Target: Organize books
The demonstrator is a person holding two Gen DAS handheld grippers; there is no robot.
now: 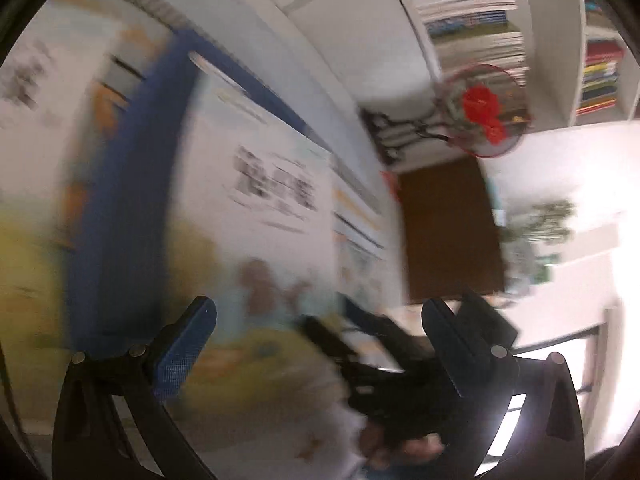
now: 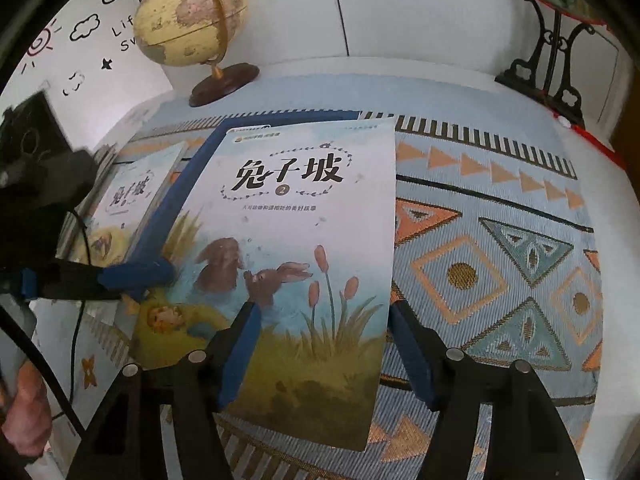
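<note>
A picture book [image 2: 296, 208] with two rabbits on its cover lies on the patterned cloth [image 2: 500, 240], over a blue border [image 2: 188, 184]. My right gripper [image 2: 326, 356] is open over the book's near right corner. Its left finger rests above the cover and its right finger sits just past the book's right edge. A second copy of the book [image 2: 132, 196] lies to the left. One blue fingertip [image 2: 136, 272] of my left gripper touches the blue border at the book's left side. In the blurred left wrist view my left gripper [image 1: 316, 344] is wide open, close over the book [image 1: 272, 184].
A globe [image 2: 188, 16] on a wooden base stands at the back left, and a black ornate stand [image 2: 548, 64] at the back right. White cabinets rise behind them. Shelves of books [image 1: 472, 12] and a round red ornament [image 1: 484, 112] show beyond. A person's hand [image 2: 24, 412] is at lower left.
</note>
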